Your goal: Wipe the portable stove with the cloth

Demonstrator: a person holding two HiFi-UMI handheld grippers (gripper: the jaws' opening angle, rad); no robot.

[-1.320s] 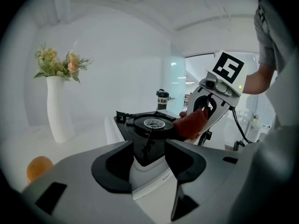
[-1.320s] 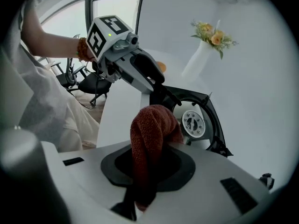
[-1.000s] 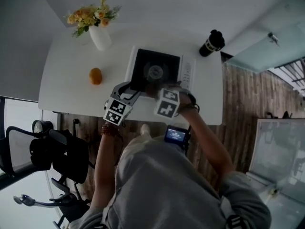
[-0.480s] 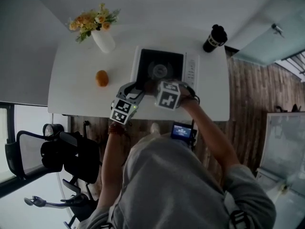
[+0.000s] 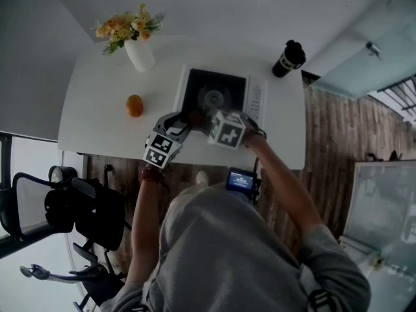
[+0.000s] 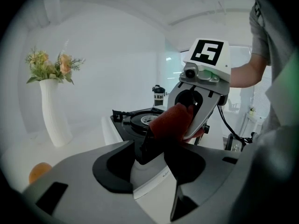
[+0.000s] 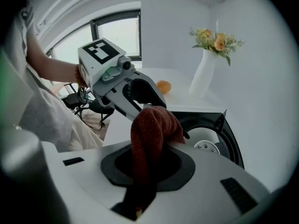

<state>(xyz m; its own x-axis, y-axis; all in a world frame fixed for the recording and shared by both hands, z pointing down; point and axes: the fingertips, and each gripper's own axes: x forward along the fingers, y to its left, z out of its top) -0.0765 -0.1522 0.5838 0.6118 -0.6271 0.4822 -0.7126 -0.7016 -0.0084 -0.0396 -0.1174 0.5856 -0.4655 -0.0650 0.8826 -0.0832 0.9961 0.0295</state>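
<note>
Portable stove (image 5: 224, 83), white body with black glass top and round burner ring, lies directly ahead of both tools on the white surface (image 5: 97, 125); its near corner sits between the jaws of the left tool (image 6: 154, 154).

Left tool: jaws wide and just now closing; the stove corner is between them but the pads are not plainly pressing on it; judged purpose is bracing the stove so it does not slide under rubbing.

Right tool (image 7: 147, 158): jaws clamped on the rust-red terry cloth (image 7: 153, 125); cloth runs up between the jaws and bunches past the tips, a padded wad to press with; tool pitched steeply down, wad at the stove's near edge, just beside the left tool's tips; contact with the glass likely, not confirmed.

Off to the left tool's left: white vase (image 5: 140, 54) of yellow-orange flowers and small orange fruit (image 5: 134, 105); black flask (image 5: 288, 58) well beyond the right tool; all stand clear of the wiping path.
</note>
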